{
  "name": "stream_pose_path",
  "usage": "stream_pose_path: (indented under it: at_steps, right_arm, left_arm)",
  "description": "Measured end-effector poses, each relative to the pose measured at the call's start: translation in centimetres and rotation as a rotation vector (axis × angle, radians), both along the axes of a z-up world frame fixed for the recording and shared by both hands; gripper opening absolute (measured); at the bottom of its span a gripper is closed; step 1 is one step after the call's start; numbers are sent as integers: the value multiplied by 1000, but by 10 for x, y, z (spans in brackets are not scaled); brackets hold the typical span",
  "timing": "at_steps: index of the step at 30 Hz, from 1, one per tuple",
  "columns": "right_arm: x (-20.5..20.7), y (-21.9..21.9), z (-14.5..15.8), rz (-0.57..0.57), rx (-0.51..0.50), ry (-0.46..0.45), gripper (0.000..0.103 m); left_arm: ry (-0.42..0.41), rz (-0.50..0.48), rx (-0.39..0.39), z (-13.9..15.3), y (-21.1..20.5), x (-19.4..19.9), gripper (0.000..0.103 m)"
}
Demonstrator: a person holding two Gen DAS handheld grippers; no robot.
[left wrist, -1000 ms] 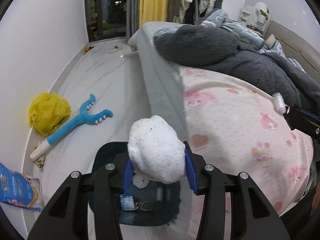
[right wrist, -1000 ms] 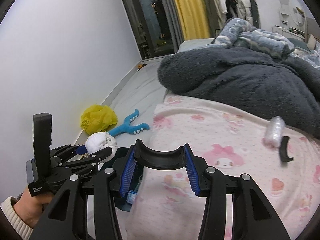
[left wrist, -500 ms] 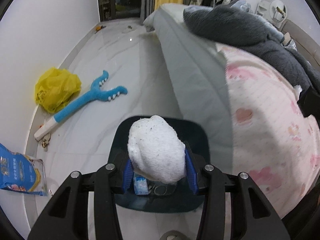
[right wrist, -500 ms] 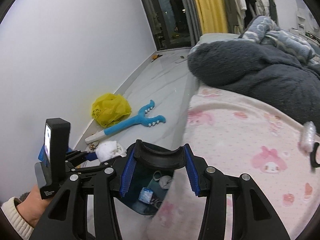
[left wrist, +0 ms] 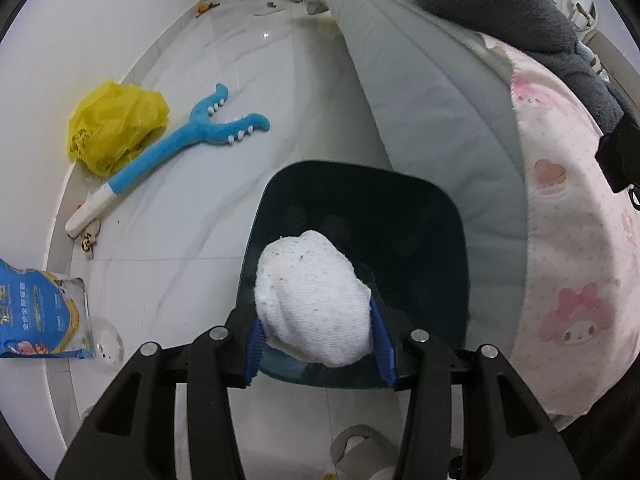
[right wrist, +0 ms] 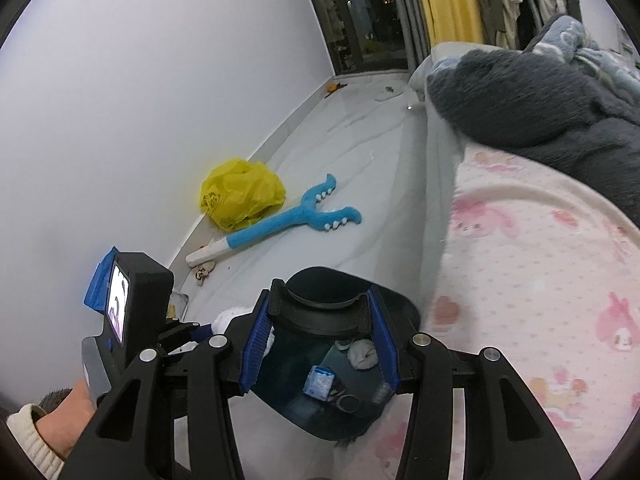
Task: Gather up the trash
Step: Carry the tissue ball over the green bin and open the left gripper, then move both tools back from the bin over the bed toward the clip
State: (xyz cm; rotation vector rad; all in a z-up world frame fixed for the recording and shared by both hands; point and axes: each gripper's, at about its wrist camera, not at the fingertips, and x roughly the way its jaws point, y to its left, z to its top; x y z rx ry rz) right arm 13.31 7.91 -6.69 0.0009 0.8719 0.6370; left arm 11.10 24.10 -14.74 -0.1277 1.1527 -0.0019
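The left claw [left wrist: 316,344] is clamped on a white wad of tissue [left wrist: 312,300], blue pads pressing both its sides. Over the last second the view has swung from the bed down to the floor, and the dark trash bin [left wrist: 456,240] has come from partly under the claw to directly below and ahead of it; the wad now hangs over the bin's open mouth. Judgement: the carry step is nearly complete and release is the next action; parting the pads here should drop the wad inside.

The right claw [right wrist: 320,344] stands apart, holding nothing, just above the same bin [right wrist: 400,304]. Beneath it, inside the bin, lie a small blue packet [right wrist: 319,380] and a crumpled tissue [right wrist: 362,354].

Ahead-left of both claws, on the floor by the wall, rest a yellow plastic bag [left wrist: 116,128] and a blue plush toy [left wrist: 192,140]; a blue snack packet [left wrist: 36,316] lies further left. These may be trash left to collect.
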Motion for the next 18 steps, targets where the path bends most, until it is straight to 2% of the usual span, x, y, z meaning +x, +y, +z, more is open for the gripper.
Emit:
stream_pose_path:
  at_steps: [2,7,9,18]
  right_arm:
    - [2,6,-4,4,-6,12,48]
    - [9,20,-19,5,-29,48,48]
    - [11,25,-26,7,-40,64,48]
    - [15,50,-57,22,-106,118,48]
  left_arm:
    - [9,2,-18,-3,4,-1,51]
    - [-5,6,-55,-2,14,-5,65]
    - [-30,2,-55,2,17,-7,72]
    - [-179,43,-73,35,40,-21,79]
